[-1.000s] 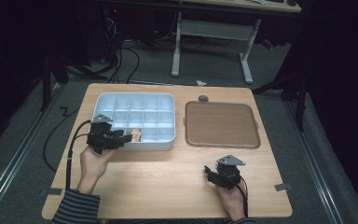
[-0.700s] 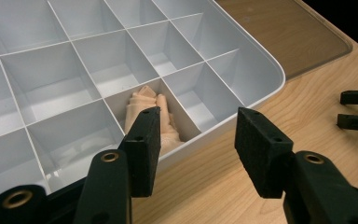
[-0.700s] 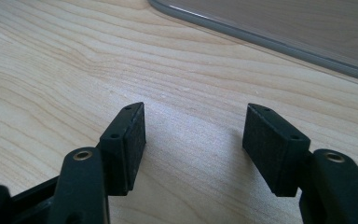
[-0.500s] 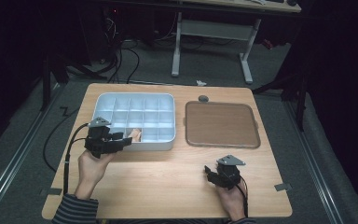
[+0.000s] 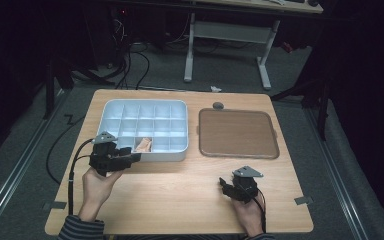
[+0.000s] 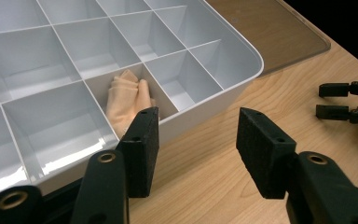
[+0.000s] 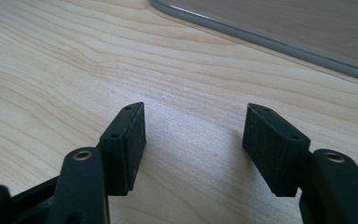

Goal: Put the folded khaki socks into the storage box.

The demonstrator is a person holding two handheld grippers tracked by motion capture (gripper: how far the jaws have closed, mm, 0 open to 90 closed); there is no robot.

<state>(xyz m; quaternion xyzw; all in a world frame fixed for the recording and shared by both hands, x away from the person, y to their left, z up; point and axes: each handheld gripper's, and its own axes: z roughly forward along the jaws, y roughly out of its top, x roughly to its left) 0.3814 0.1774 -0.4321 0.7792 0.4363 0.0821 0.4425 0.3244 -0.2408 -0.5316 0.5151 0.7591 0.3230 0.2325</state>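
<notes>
Here, a light wooden table (image 5: 180,200) carries everything in the scene. At its far right lies a flat brown tray (image 5: 237,133) with rounded corners, and just beside it on the left lies a white compartment organizer box (image 5: 111,107), its grid of dividers open to the top. The two stand close together but apart. In the front row of the box, in the middle compartment, lies a crumpled peach-coloured cloth (image 5: 143,145); the left gripper view shows the cloth (image 6: 127,100) bunched against the near wall of that compartment, with the compartments around it bare.

The left gripper (image 5: 136,157) is held in the person's left hand (image 5: 99,182) at the near left corner of the box, pointing toward the front wall below the cloth. Its jaws stand apart with nothing between them: one pad sits at the box's front rim, just in front of the cloth, the other over bare wood. From the pictures it cannot be told whether that pad touches the rim.

The right gripper (image 5: 223,185) is held in the right hand (image 5: 246,212) low over the table near the front edge, well apart from the box and in front of the tray. Its jaws are likewise spread, with only bare wood grain between them and the tray's edge (image 7: 261,35) beyond.
</notes>
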